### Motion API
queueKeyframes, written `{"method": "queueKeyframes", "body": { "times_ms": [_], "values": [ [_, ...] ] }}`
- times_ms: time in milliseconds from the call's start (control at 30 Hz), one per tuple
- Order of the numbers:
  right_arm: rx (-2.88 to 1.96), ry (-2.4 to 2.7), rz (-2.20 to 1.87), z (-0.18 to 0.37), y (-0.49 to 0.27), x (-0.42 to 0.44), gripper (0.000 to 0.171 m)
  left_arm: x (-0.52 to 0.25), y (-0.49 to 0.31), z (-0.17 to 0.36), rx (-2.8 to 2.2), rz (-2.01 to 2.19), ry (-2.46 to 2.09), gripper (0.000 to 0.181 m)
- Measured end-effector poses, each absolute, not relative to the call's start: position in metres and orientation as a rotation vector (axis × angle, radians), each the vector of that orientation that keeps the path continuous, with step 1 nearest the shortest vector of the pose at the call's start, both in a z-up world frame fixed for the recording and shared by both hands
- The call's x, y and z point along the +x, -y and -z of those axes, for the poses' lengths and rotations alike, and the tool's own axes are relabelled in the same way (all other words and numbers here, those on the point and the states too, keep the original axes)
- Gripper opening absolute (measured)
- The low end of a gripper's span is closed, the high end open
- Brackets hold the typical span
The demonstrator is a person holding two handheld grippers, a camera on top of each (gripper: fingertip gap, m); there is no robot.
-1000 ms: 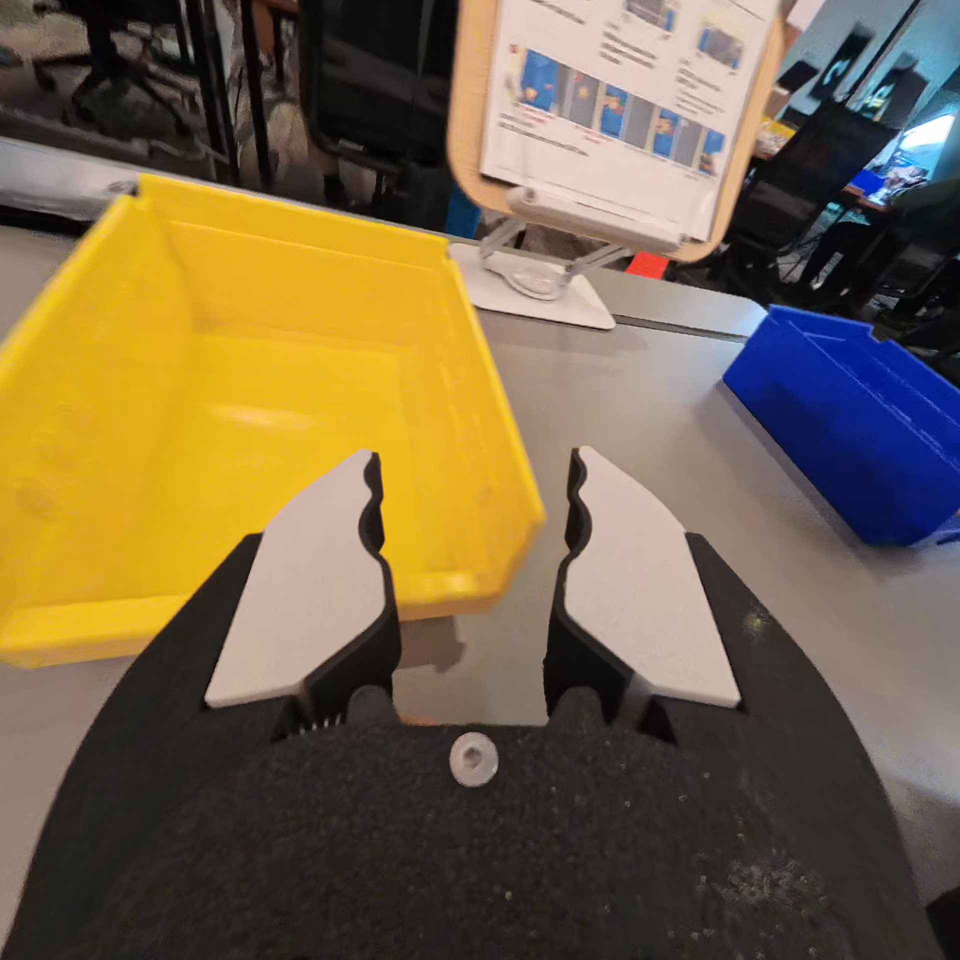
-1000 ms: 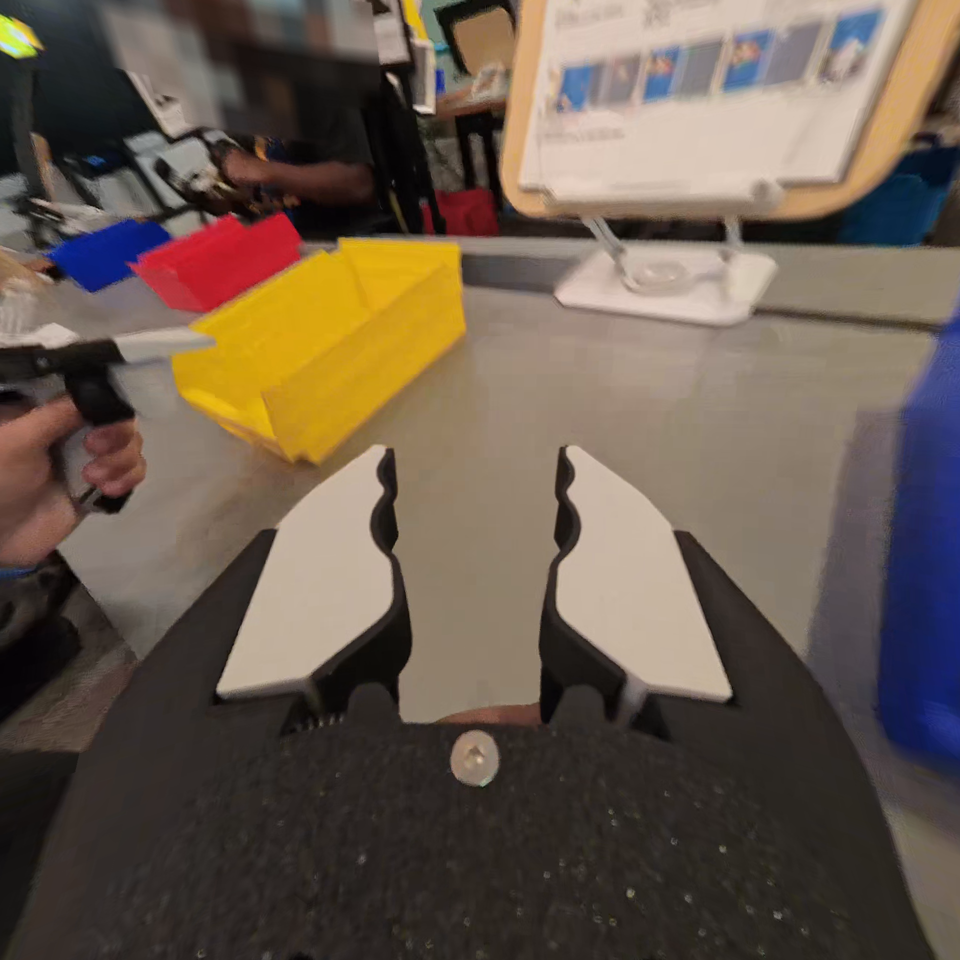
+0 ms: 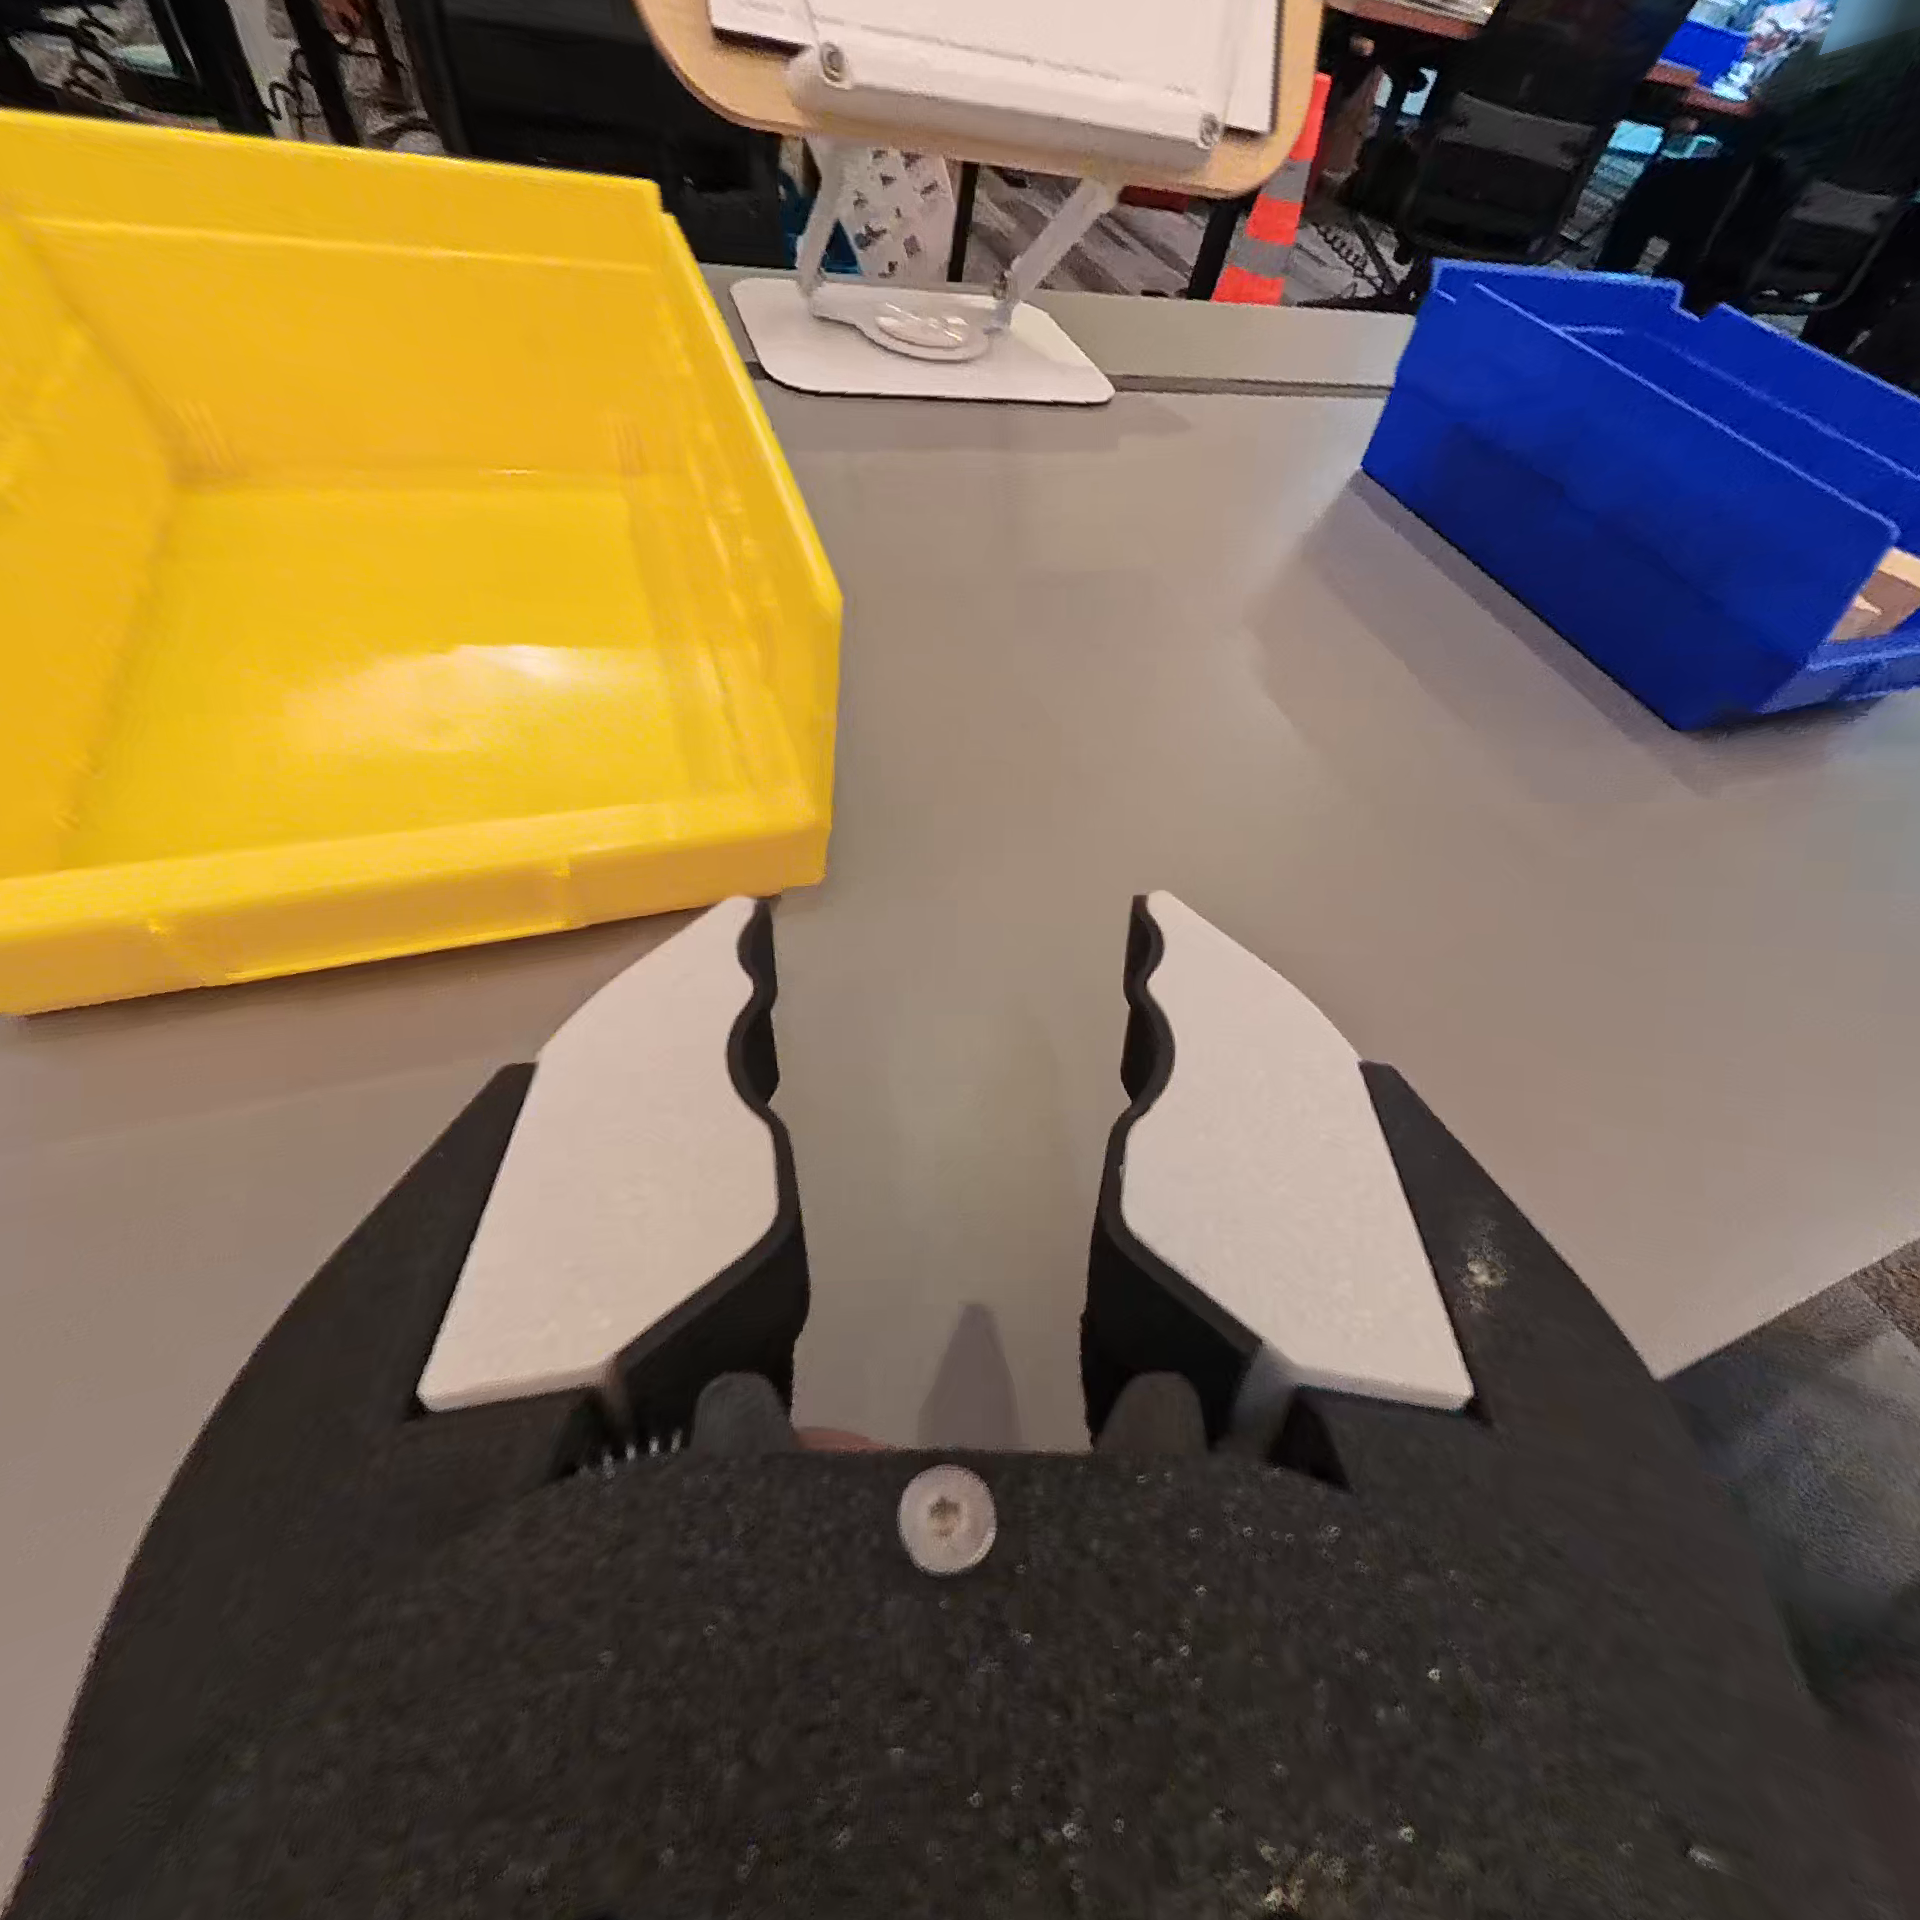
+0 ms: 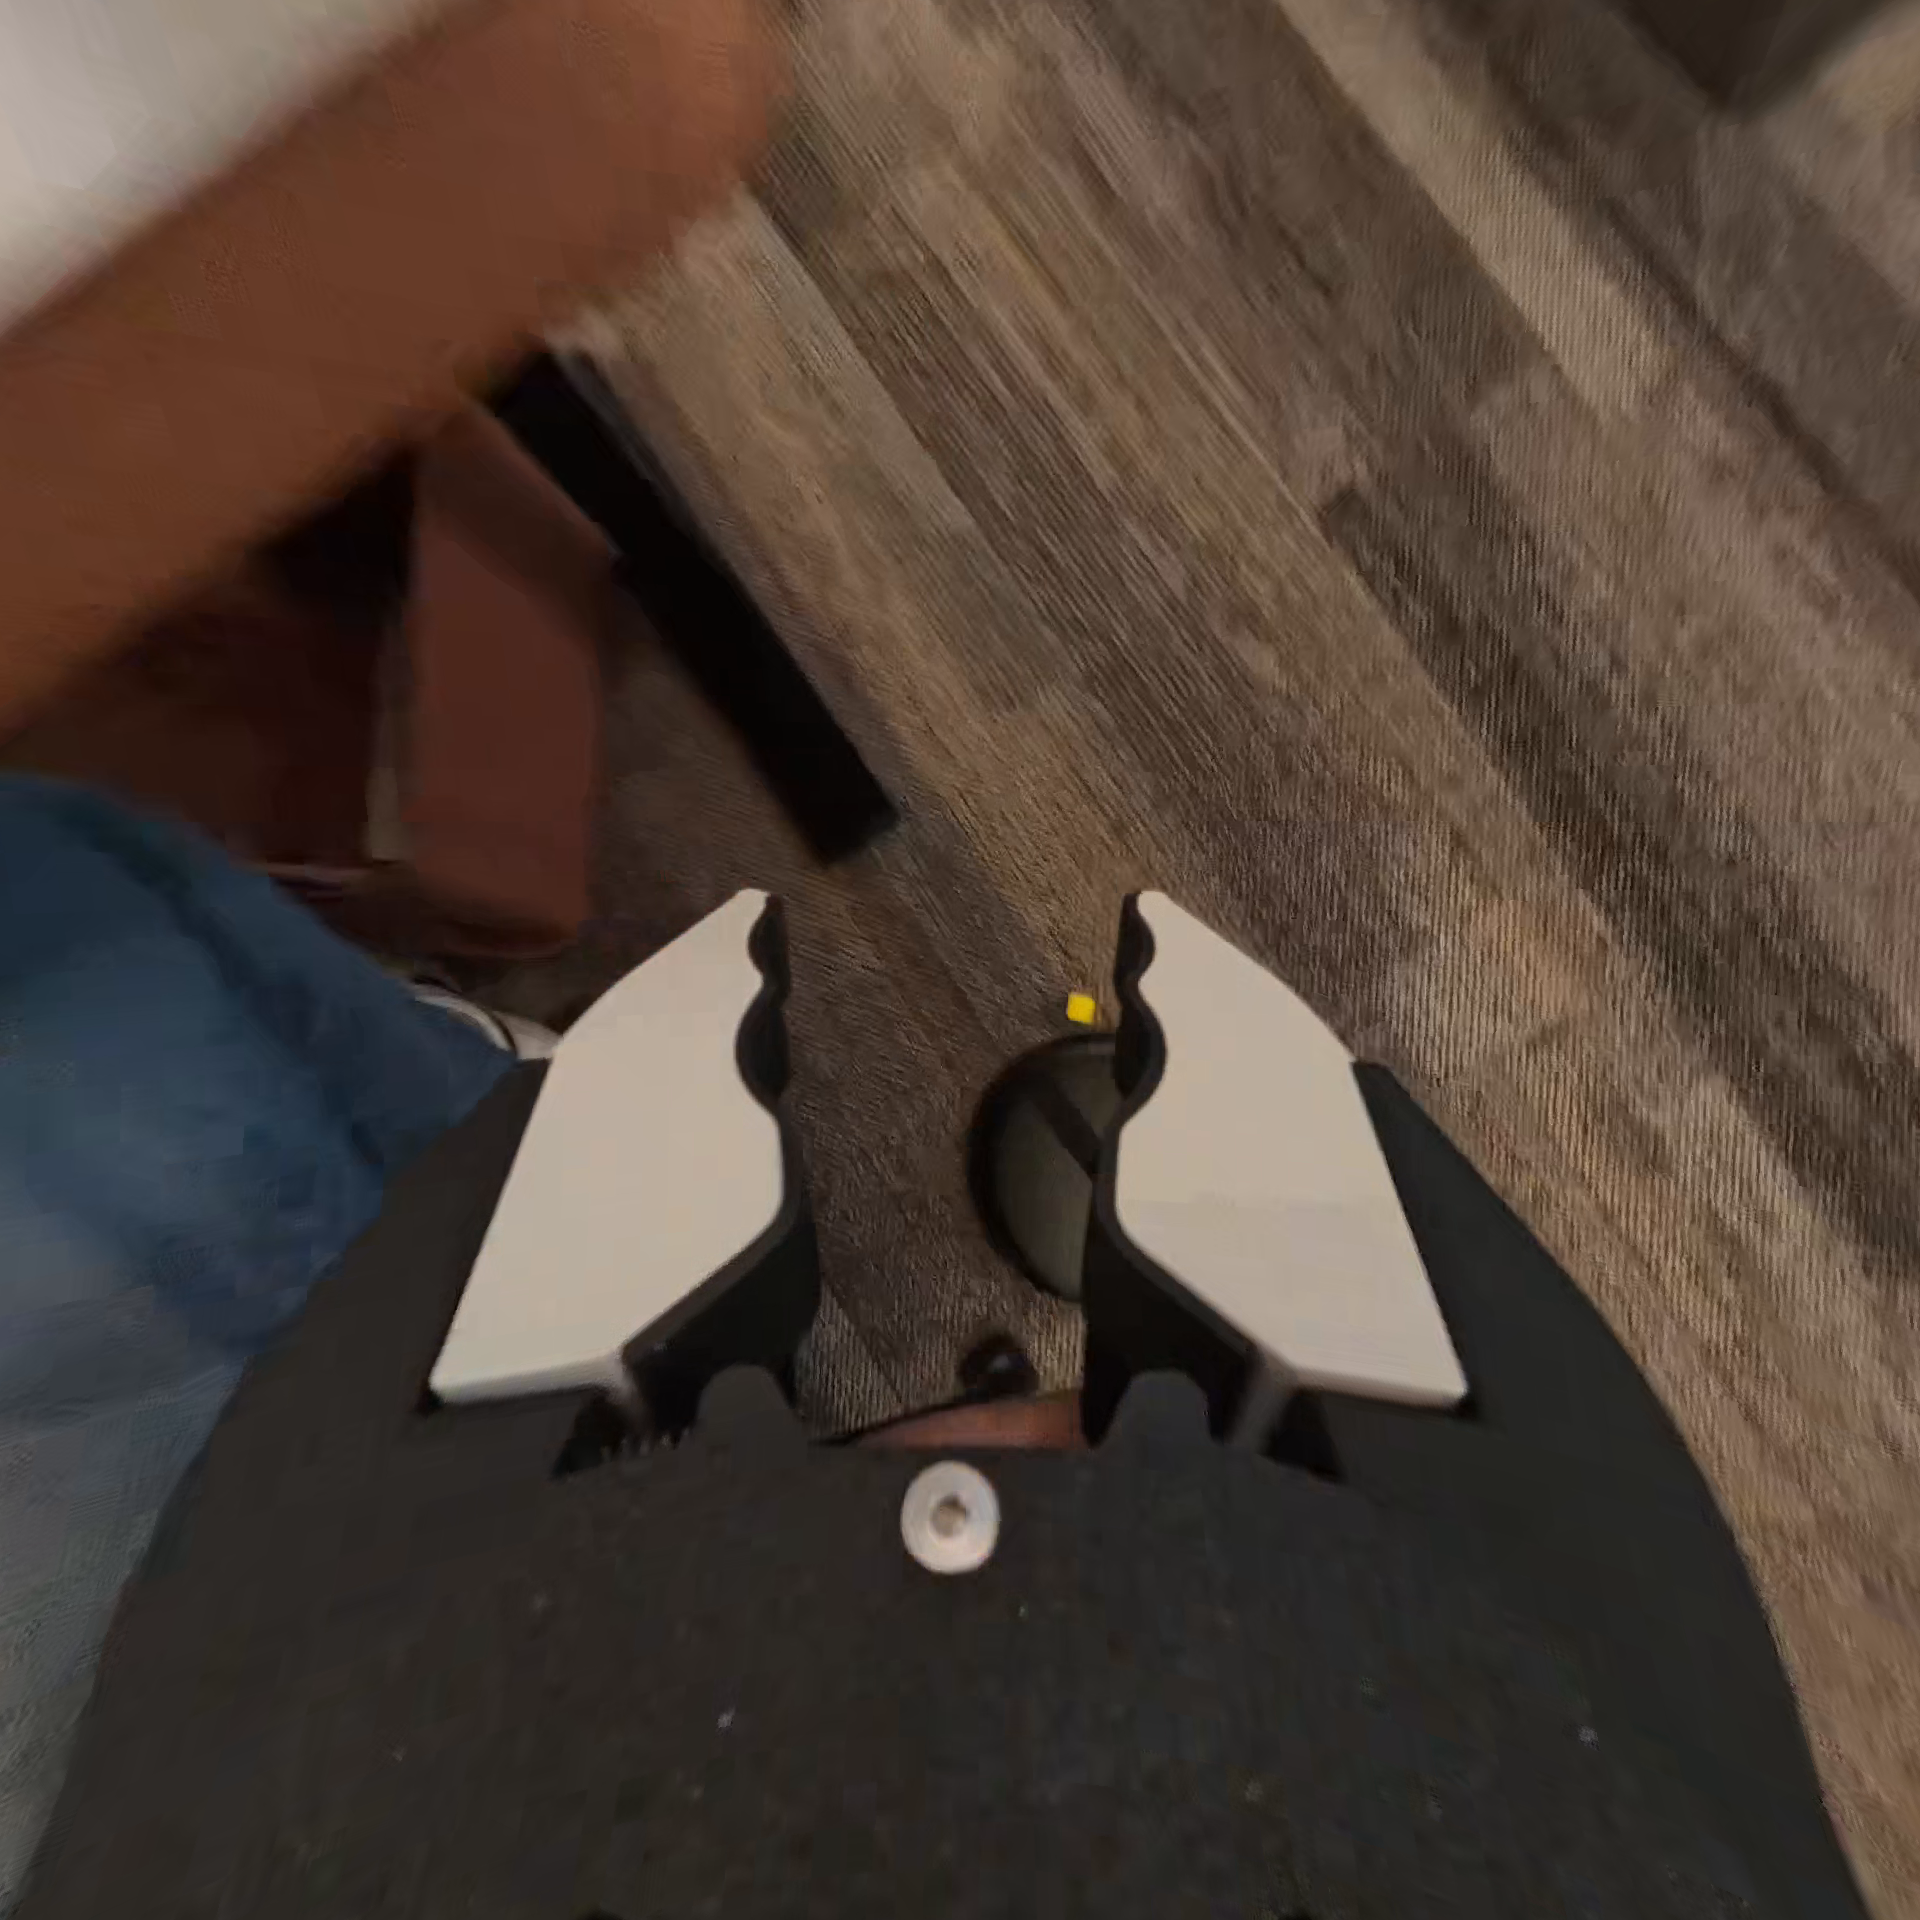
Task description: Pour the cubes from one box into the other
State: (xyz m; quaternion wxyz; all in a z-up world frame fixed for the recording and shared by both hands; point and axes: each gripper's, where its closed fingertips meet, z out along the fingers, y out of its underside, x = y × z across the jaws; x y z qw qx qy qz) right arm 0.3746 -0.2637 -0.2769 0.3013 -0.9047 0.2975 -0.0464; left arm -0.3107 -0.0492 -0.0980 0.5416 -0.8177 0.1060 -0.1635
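A yellow box (image 3: 416, 582) sits empty on the grey table (image 3: 1091, 727) at the left. A blue box (image 3: 1621, 520) sits at the far right, with pale wooden cubes (image 3: 1881, 613) showing at its open end. My left gripper (image 3: 951, 914) is open and empty, low over the table just right of the yellow box's near corner. My right gripper (image 4: 945, 909) is open and empty and points down at the carpet floor (image 4: 1403, 571), away from the table. A small yellow cube (image 4: 1081, 1006) lies on the carpet between its fingers.
A white stand (image 3: 925, 343) with a wooden board stands at the table's back edge. An orange cone (image 3: 1273, 208) stands behind. In the right wrist view a blurred arm (image 4: 343, 312), a blue-clad leg (image 4: 156, 1091) and a dark round disc (image 4: 1039, 1164) show.
My left gripper has drawn back and right, off the yellow box's rim. My right gripper has swung from facing the table down to the floor. Both stay open.
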Motion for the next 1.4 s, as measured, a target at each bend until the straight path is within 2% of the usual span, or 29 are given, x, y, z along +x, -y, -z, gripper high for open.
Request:
{"method": "queueKeyframes", "body": {
  "times_ms": [133,267,367,567,700,867,1167,1233,1267,1400],
  "values": [
    [-2.694,-1.043,-0.012,0.401,0.268,0.426,0.061,-0.326,0.040,0.094,-1.890,0.338,-0.219,0.062],
    [-2.910,-1.269,-0.317,0.521,0.280,0.415,0.074,-0.340,0.031,0.082,-1.815,0.329,-0.152,0.057],
    [-3.015,-1.199,-0.250,0.581,0.278,0.425,0.063,-0.348,0.030,0.079,-1.787,0.313,-0.127,0.060],
    [-3.015,-1.231,-0.196,0.705,0.292,0.421,0.060,-0.372,0.036,0.100,-1.858,0.211,-0.022,0.060],
    [-2.998,-1.161,-0.178,0.768,0.319,0.392,0.057,-0.393,0.042,0.093,-1.816,0.077,0.018,0.060],
    [-2.857,-1.211,-0.105,0.818,0.331,0.386,0.052,-0.417,0.050,0.070,-1.703,-0.135,0.030,0.059],
    [-2.919,-1.213,-0.016,0.866,0.331,0.393,0.049,-0.396,0.039,0.057,-1.692,-0.059,0.083,0.057],
    [-2.919,-1.216,0.008,0.870,0.332,0.395,0.027,-0.387,0.032,0.056,-1.699,-0.060,0.058,0.057],
    [-2.932,-1.218,0.005,0.872,0.334,0.393,0.022,-0.382,0.029,0.056,-1.703,-0.062,0.044,0.057],
    [-2.907,-1.180,0.034,0.863,0.337,0.395,0.022,-0.369,0.020,0.055,-1.708,-0.057,0.005,0.056]
  ]
}}
